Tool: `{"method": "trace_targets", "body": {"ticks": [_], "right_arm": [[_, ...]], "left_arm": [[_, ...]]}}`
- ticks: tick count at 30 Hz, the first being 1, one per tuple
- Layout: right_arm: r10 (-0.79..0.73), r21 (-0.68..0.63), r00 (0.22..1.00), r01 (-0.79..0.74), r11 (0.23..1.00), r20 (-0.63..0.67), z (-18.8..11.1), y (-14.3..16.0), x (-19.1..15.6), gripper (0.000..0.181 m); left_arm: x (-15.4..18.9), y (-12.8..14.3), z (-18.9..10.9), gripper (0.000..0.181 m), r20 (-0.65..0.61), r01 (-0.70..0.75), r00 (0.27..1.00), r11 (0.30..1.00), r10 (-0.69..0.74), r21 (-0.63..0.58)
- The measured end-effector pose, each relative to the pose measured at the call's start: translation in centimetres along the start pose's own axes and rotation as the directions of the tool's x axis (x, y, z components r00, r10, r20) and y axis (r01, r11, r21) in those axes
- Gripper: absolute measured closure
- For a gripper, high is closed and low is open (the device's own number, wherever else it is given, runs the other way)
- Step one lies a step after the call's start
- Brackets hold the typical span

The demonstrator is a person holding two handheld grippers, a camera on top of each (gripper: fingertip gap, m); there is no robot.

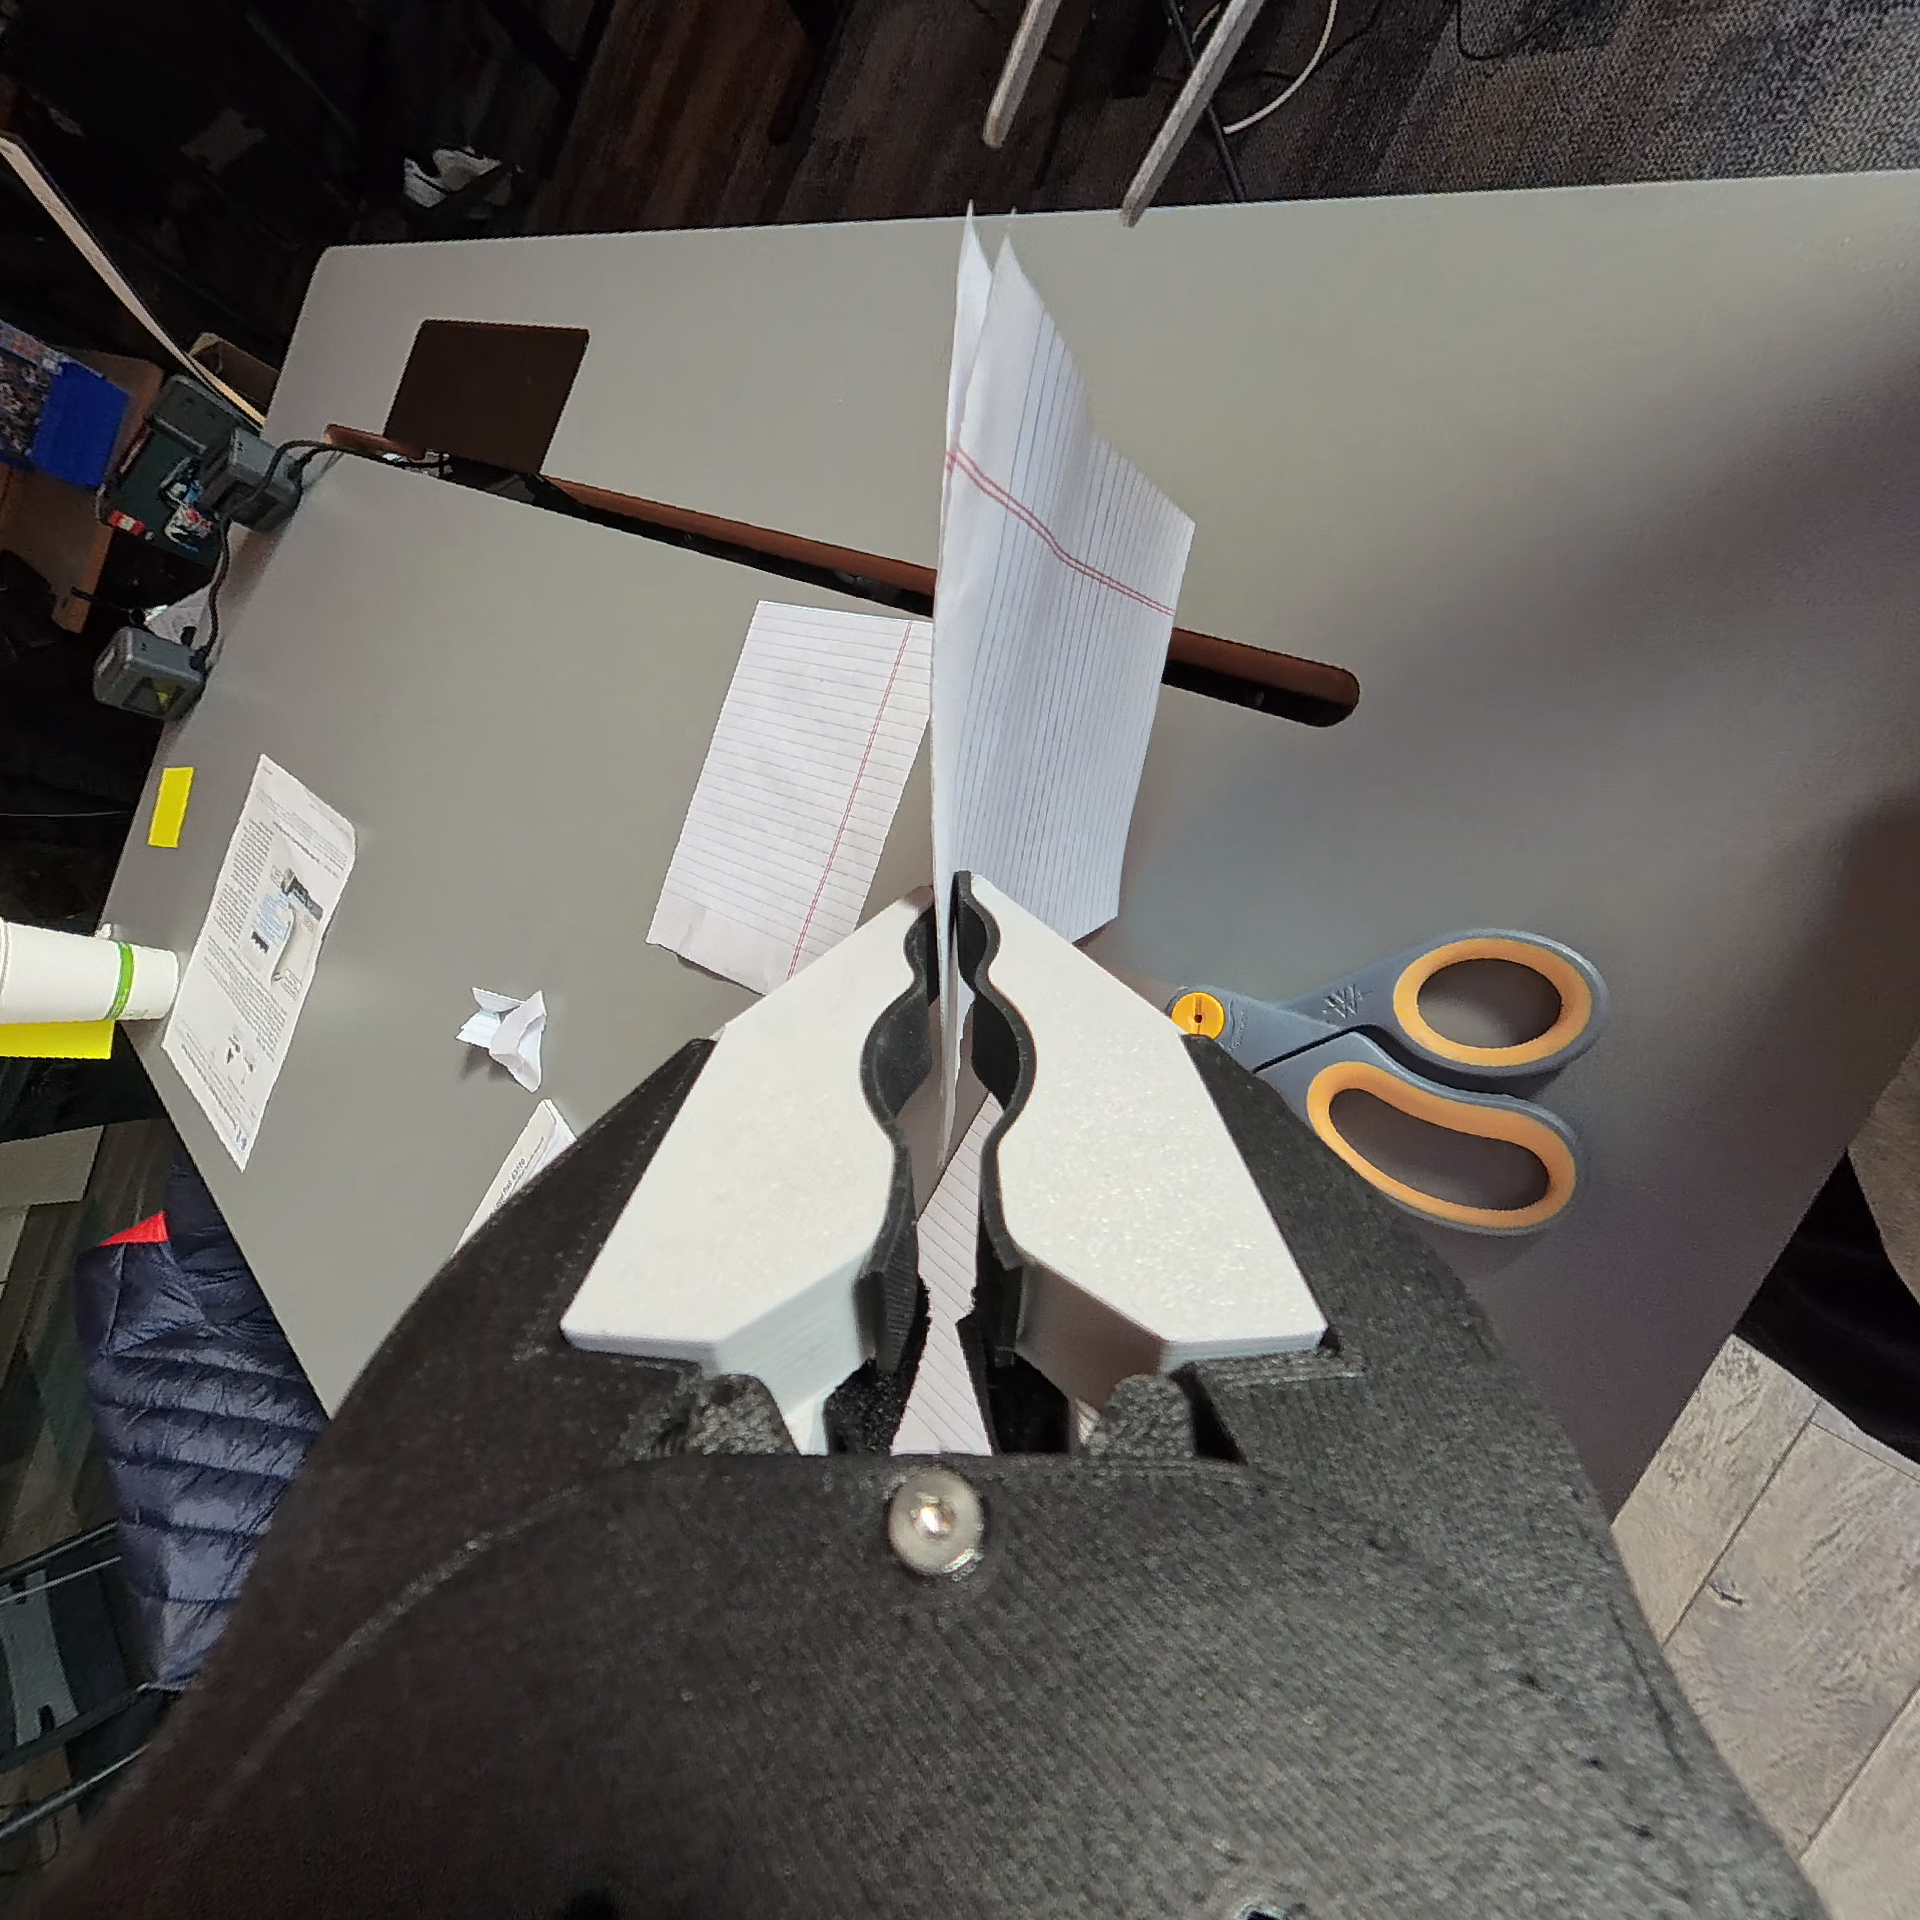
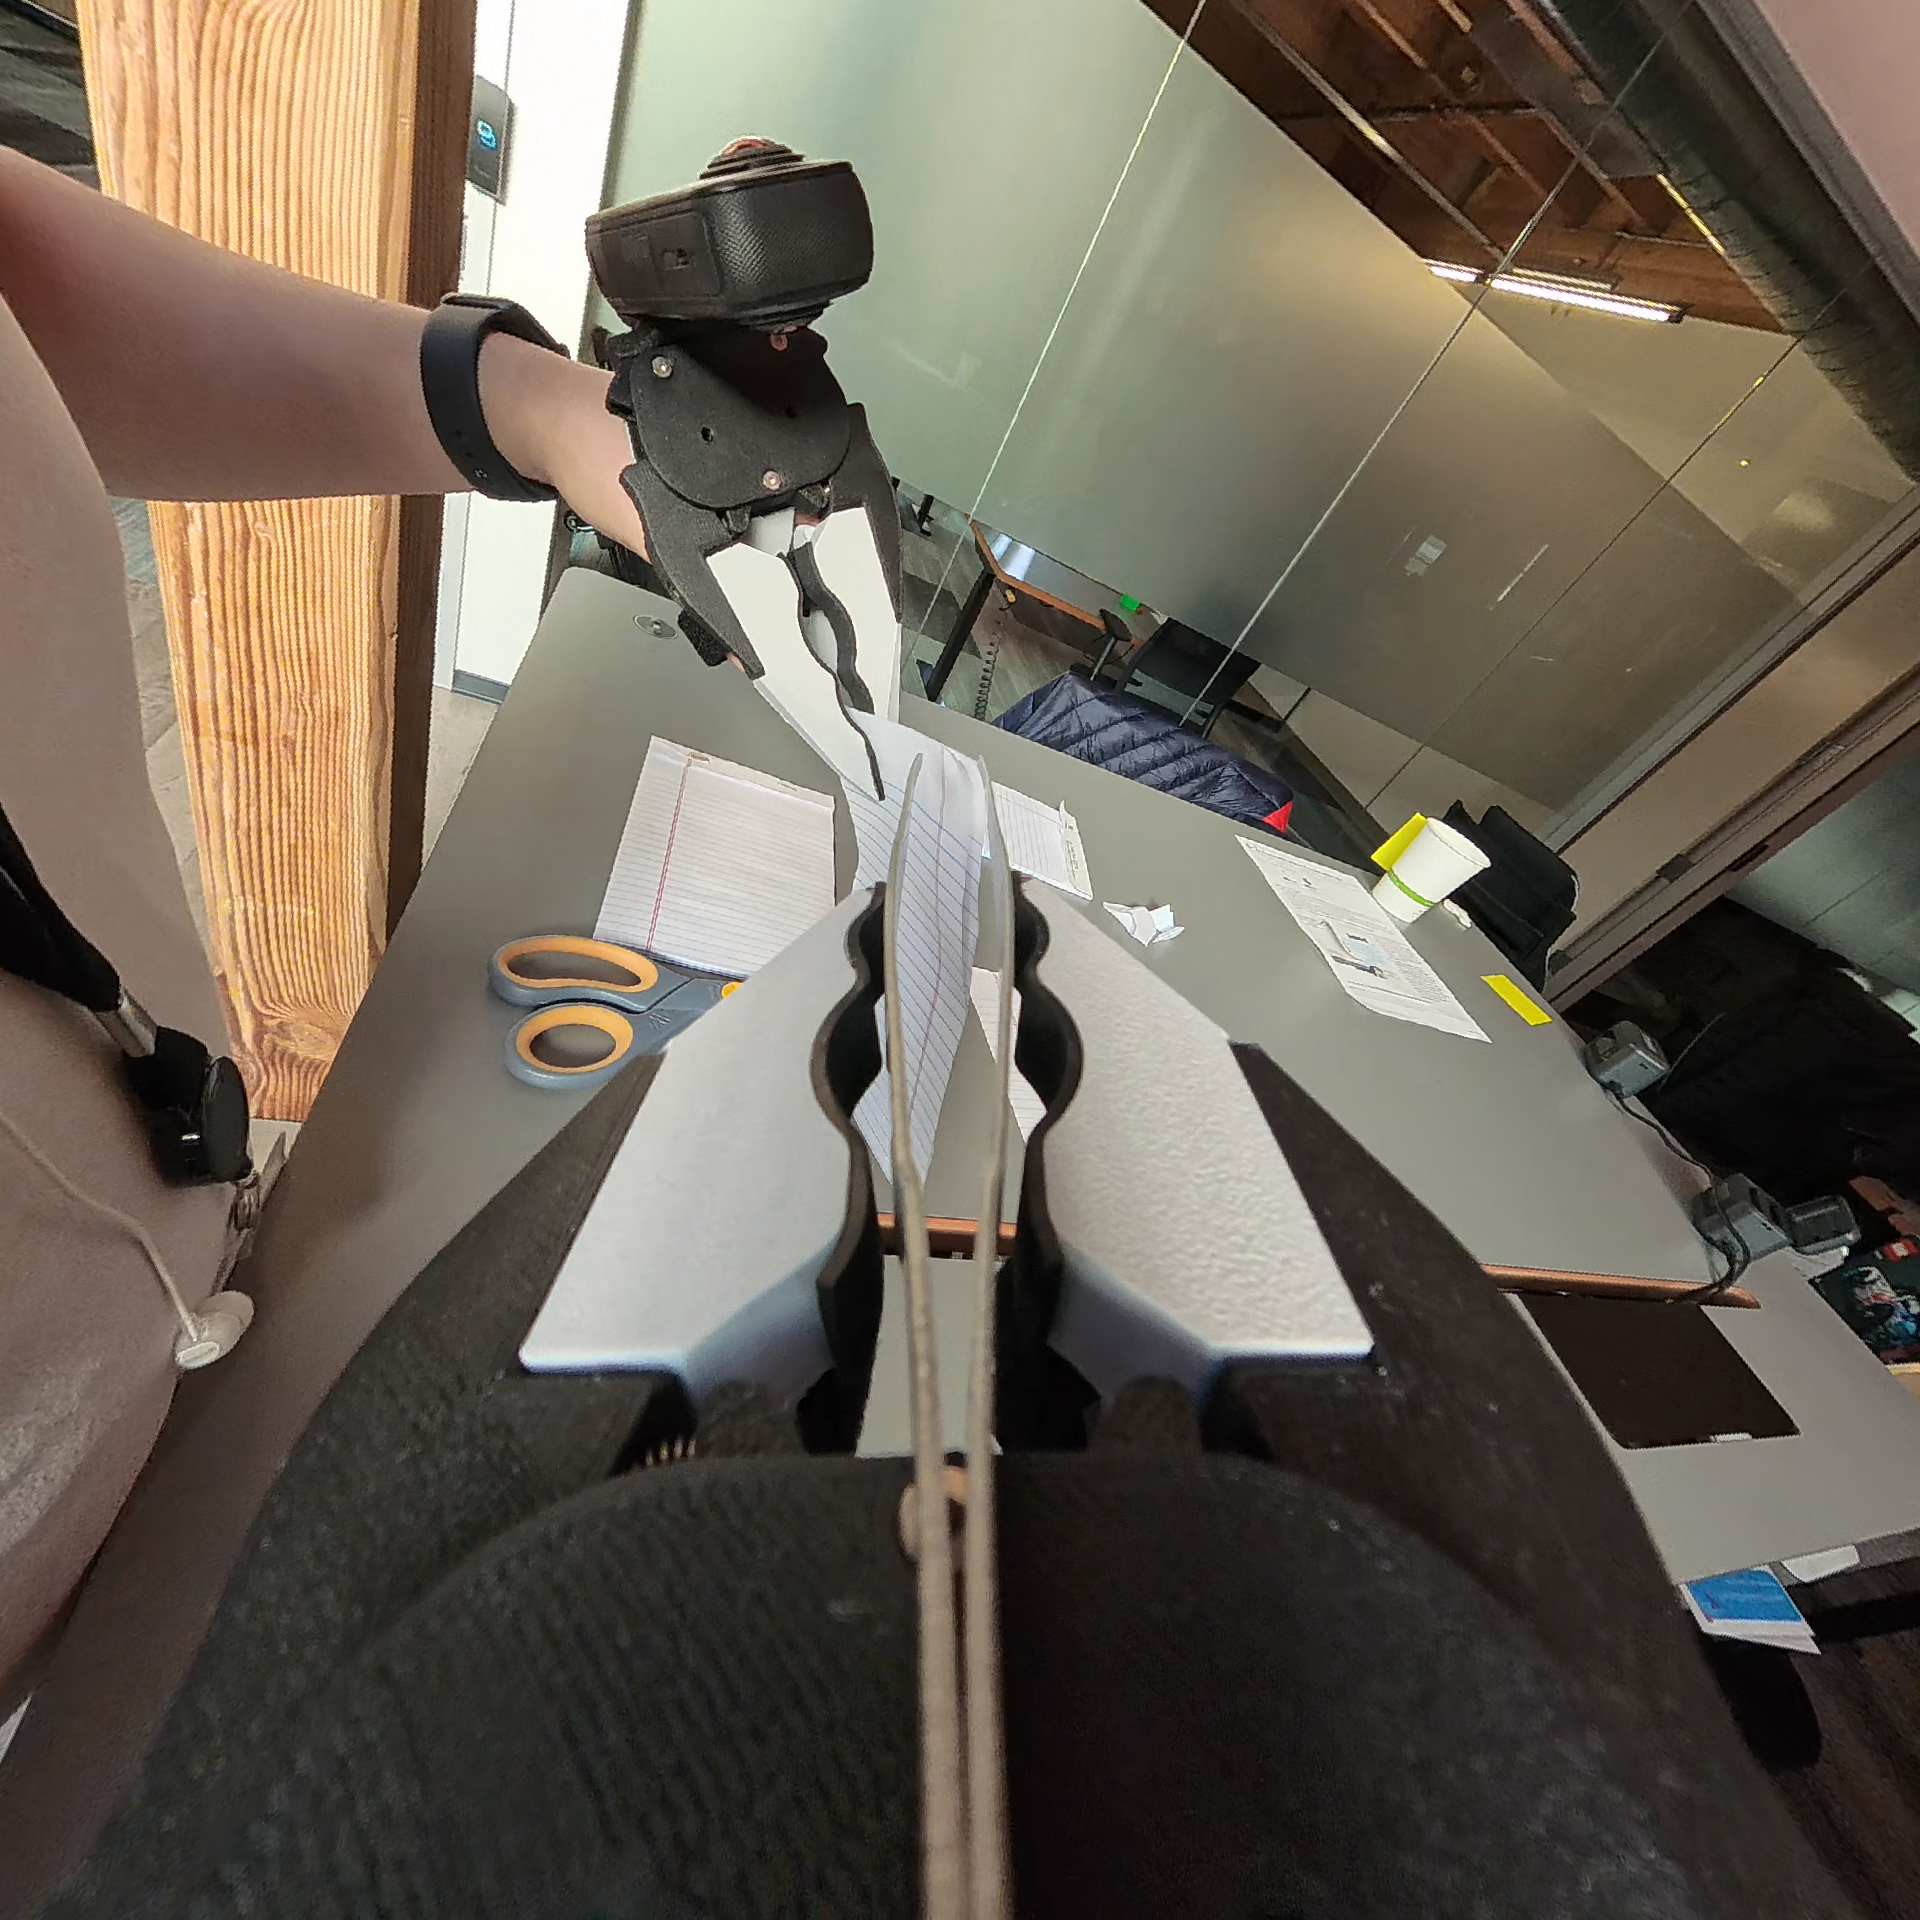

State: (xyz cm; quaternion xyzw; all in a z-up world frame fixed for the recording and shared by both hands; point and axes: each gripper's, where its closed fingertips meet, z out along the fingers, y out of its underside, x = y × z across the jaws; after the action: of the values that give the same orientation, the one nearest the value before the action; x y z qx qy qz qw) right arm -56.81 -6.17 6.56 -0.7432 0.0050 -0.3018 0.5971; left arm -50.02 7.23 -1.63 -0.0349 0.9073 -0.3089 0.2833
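The left gripper (image 1: 958, 914) has its jaws pinched right together on a sheet of lined paper (image 1: 1049, 644), and the sheet stands on edge, rising toward twelve o'clock above the grey table (image 1: 1455, 520). In the right wrist view that same gripper (image 2: 871, 774) shows at eleven o'clock, held in a person's hand (image 2: 561, 436) with a dark wristband (image 2: 468, 395), its tips clamped on the far end of the sheet.

The right gripper (image 2: 948, 904) sits about halfway apart, and two thin metal blades (image 2: 940, 1247) run up the middle between its fingers (image 2: 727, 1143). The lined paper (image 2: 930, 935) lies between those blades. Whether the fingers actually press on anything, I cannot tell. From the left view, the two blades (image 1: 1101, 94) hang in at one o'clock, well above the sheet's top edge.

Down on the table: a flat lined page (image 1: 800, 790) at eleven o'clock from the left gripper, just beside the held sheet. Grey scissors with orange handles (image 1: 1434, 1070) lie at three o'clock, near the gripper's right finger. A crumpled paper scrap (image 1: 509, 1029) rests at nine o'clock, a printed leaflet (image 1: 260, 956) beyond it, and a white cup with a green band (image 1: 83, 977) at the left edge. A small yellow slip (image 1: 171, 805) lies near the leaflet.
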Motion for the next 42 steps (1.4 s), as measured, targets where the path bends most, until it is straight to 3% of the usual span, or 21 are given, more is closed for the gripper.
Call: {"method": "trace_targets", "body": {"ticks": [11, 19, 26, 29, 36, 39, 42], "right_arm": [[0.052, -0.018, 0.998, -0.052, 0.998, 0.034, 0.0, 1.9, 0.1, 0.16], [0.231, -0.073, 0.956, -0.221, 0.973, 0.183, 1.6, 5.4, -1.6, 0.159], [0.123, -0.187, 0.983, -0.096, 0.978, 0.136, 4.1, 9.1, -1.5, 0.167], [0.041, -0.235, 0.994, -0.015, 0.972, 0.105, 5.7, 9.7, 0.9, 0.17], [-0.29, -0.347, 0.957, 0.265, 0.899, -0.019, 10.0, 9.1, 12.7, 0.17], [-0.436, -0.406, 0.9, 0.405, 0.819, 0.017, 12.1, 10.0, 15.2, 0.17], [-0.444, -0.45, 0.891, 0.435, 0.78, 0.094, 14.6, 13.6, 14.6, 0.17]], "left_arm": [[0.5, -0.8, 0.3, 0.181, -0.005, -0.014, 1.0, 1.0, 0.014, 0.017], [1.5, -1.6, 0.3, 0.181, -0.027, -0.021, 0.999, 0.998, 0.023, 0.056], [1.6, -1.5, 1.0, 0.181, -0.058, -0.002, 0.998, 0.995, 0.008, 0.105], [-0.9, -2.0, 2.4, 0.181, -0.046, -0.079, 0.995, 0.989, 0.085, 0.121], [-13.6, -4.5, 6.5, 0.181, 0.14, -0.213, 0.972, 0.961, 0.189, 0.176], [-16.7, -2.7, 8.6, 0.181, 0.137, -0.19, 0.976, 0.967, 0.168, 0.168], [-16.3, 0.7, 11.4, 0.18, 0.082, -0.107, 0.992, 0.981, 0.095, 0.16]]}}
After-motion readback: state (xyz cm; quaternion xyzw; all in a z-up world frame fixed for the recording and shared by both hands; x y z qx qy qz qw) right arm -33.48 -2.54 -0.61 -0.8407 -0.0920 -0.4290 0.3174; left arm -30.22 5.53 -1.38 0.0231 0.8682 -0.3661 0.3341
